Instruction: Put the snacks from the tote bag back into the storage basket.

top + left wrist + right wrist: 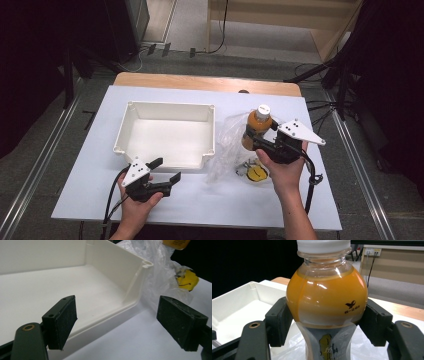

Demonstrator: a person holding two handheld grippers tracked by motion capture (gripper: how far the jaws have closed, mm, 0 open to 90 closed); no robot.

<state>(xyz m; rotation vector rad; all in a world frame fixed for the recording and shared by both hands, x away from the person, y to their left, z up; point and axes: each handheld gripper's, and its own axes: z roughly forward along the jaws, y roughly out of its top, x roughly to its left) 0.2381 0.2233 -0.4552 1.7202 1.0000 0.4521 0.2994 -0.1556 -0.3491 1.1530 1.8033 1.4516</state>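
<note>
On the table (pixel 75 195), right claw (pixel 256 141) grips the bottle (pixel 256 127), base seemingly bag-hidden; left claw (pixel 166 170) gapes.

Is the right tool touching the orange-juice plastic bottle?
Touching: the right gripper view shows the right tool with both black jaws pressed against the orange-juice plastic bottle.

The white bin (pixel 167 134) fills the middle of the tabletop (pixel 80 170), and its near wall stands right in front of the left gripper (pixel 167 170), with one jaw over the rim and the other over bare tabletop. At 3 o'clock from the bin, the crinkly plastic bag (pixel 227 150), the orange bottle (pixel 257 126) and the yellow thing (pixel 256 173) crowd together, so there is hardly any gap. There is bare room along the near edge at 6 o'clock and on the left side at 9 o'clock.
</note>
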